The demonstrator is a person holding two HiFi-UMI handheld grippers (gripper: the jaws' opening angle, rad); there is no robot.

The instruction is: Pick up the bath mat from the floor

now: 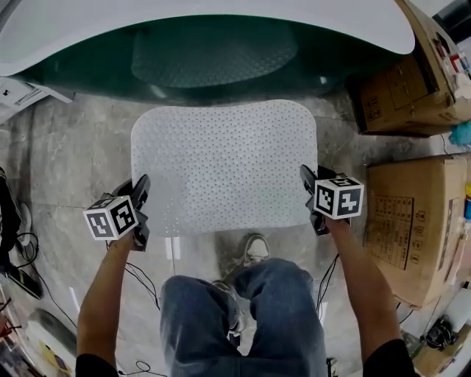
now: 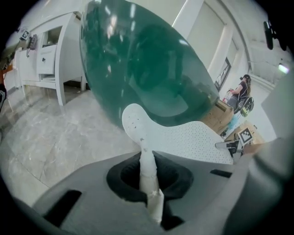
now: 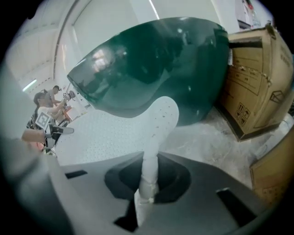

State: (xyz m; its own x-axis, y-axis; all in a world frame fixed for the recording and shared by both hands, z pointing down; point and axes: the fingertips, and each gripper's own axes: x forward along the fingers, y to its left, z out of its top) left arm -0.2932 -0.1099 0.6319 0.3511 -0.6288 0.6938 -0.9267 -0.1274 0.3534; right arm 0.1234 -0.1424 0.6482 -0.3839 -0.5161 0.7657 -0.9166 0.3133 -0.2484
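Mock bathroom, storeroom-like: bathtub [image 1: 221, 16], cardboard boxes [image 1: 406, 221], marble floor [image 1: 73, 151].

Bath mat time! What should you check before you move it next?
1. The left tool is shut on the bath mat at its left edge: ok.
2. The right tool is shut on the mat's right edge: ok.
3. The shoe is off the mat: cannot tell, its toe meets the near edge.
4. The cardboard box on the right is apart from the mat: ok.
5. The far edge is free of the green tub: cannot tell.
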